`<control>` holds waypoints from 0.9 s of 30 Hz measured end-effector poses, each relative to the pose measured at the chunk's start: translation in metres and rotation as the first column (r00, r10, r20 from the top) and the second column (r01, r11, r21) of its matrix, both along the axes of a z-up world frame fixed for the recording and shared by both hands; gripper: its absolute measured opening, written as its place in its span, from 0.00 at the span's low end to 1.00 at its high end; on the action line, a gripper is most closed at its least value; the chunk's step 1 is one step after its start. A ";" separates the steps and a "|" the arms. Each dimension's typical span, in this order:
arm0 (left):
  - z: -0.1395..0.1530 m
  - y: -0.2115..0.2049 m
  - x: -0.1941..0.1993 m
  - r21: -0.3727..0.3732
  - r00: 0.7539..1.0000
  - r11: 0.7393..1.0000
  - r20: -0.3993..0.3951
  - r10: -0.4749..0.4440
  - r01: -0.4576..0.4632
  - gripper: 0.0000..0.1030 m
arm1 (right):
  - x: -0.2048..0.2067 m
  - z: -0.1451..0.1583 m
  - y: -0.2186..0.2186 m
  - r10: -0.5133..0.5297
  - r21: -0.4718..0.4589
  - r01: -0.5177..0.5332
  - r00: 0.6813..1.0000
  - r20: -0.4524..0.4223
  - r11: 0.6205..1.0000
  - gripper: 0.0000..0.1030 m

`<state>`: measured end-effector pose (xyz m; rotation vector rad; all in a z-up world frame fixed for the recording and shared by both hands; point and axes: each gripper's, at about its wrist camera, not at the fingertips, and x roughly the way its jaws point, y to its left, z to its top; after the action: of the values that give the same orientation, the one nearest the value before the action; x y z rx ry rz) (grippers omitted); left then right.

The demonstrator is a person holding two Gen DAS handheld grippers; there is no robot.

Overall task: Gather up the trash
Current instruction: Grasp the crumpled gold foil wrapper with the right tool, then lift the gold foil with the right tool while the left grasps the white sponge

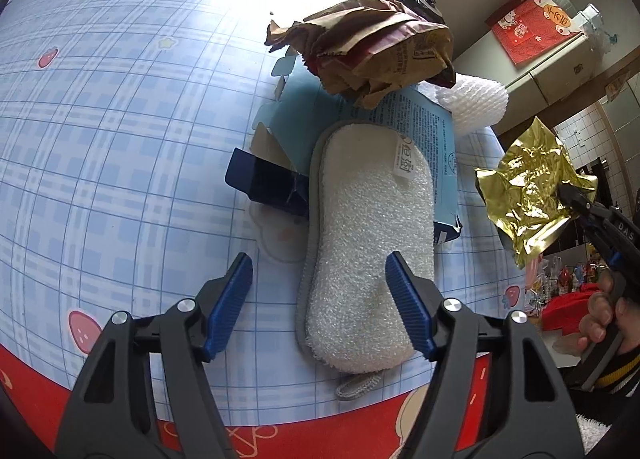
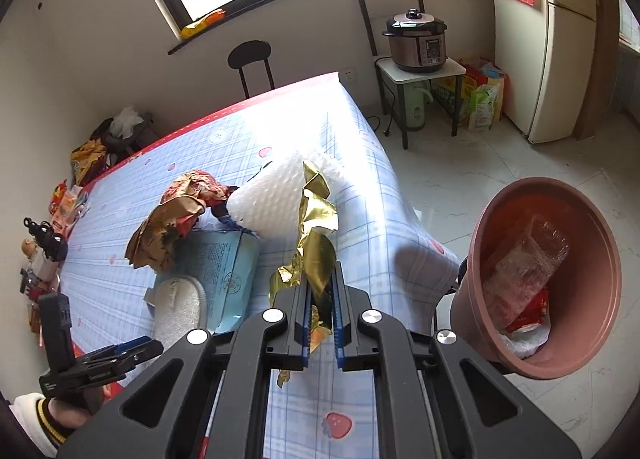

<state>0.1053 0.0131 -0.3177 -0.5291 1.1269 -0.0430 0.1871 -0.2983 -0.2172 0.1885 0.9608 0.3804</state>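
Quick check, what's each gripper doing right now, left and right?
Left gripper: open, holding nothing, its fingers either side of the white sponge pad.
Right gripper: shut on the gold foil wrapper, lifted off the table.

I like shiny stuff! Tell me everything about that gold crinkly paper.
The gold foil wrapper is shiny, metallic and badly crumpled, like a used sweet or snack wrapper. The right gripper is shut on its lower end, so it hangs lifted above the checked tablecloth, in front of the white foam net.
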 end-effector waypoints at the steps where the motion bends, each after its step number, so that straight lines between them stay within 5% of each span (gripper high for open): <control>1: 0.000 0.000 0.000 0.002 1.000 1.000 0.002 -0.001 0.001 0.67 | -0.005 0.000 -0.003 -0.002 0.010 0.002 1.000 -0.006 1.000 0.10; 12: 0.002 -0.042 0.021 0.054 0.991 0.989 -0.001 -0.136 0.136 0.74 | -0.031 0.011 -0.022 -0.028 -0.002 0.028 0.999 0.017 1.000 0.10; 21: 0.001 -0.055 0.031 0.100 0.987 0.982 -0.014 -0.160 0.160 0.82 | -0.040 0.015 -0.034 -0.051 0.014 0.050 0.998 0.023 0.999 0.10; 27: 0.005 -0.045 0.027 0.067 0.988 0.986 -0.022 -0.152 0.153 0.68 | -0.047 0.024 -0.027 -0.015 0.019 0.014 0.999 0.052 1.000 0.10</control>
<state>0.1321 -0.0323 -0.3125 -0.3816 1.1795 -0.1325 0.1405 -0.3248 -0.1931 0.2014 0.9040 0.3794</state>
